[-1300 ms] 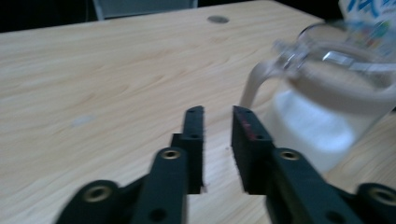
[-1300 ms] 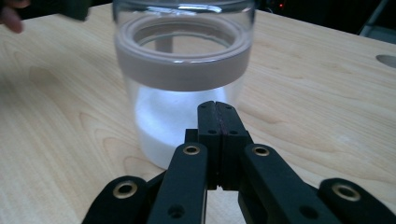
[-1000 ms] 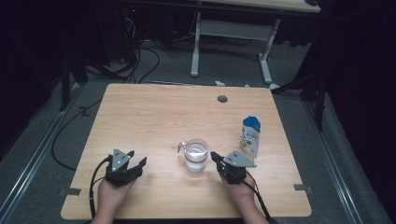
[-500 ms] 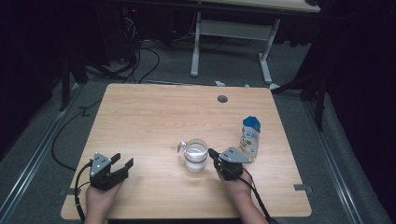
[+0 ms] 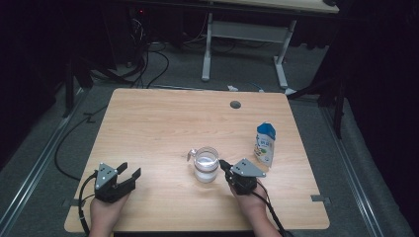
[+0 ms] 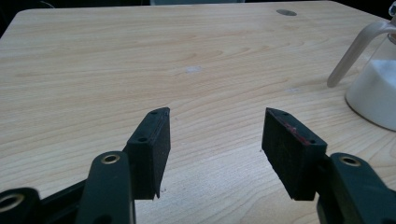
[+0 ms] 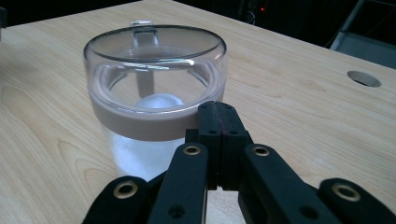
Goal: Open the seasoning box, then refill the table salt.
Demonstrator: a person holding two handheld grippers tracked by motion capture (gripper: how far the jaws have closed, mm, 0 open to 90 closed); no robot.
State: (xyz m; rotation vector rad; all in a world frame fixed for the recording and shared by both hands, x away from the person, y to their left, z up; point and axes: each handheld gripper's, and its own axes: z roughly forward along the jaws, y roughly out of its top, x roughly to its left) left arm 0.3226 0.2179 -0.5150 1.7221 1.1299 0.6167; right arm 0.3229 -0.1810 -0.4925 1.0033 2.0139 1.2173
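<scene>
A dim room with dark floor and cables surrounds a pale wooden table (image 5: 163, 123), seen from above. At the lower left of the high view the left gripper (image 5: 129, 174) rests on bare wood, its jaws apart with nothing between them; in the left gripper view the jar's bent handle (image 6: 348, 51) enters at the upper right edge, well apart from the pads. At the centre of the high view stands the clear lidded jar (image 5: 205, 164), upright, holding a white powder in its lower part. Just to its right lies the right gripper (image 5: 223, 164), jaws pressed together on nothing, their tips at the jar's wall; whether they touch it cannot be told. In the right gripper view the jar (image 7: 156, 88) stands directly ahead of the closed tips (image 7: 218, 112), its handle on the far side. The right hand is thus much the nearer. Further right stands a blue-and-white carton (image 5: 265, 143), its print too small to read. The jar is cut off in the left gripper view.
</scene>
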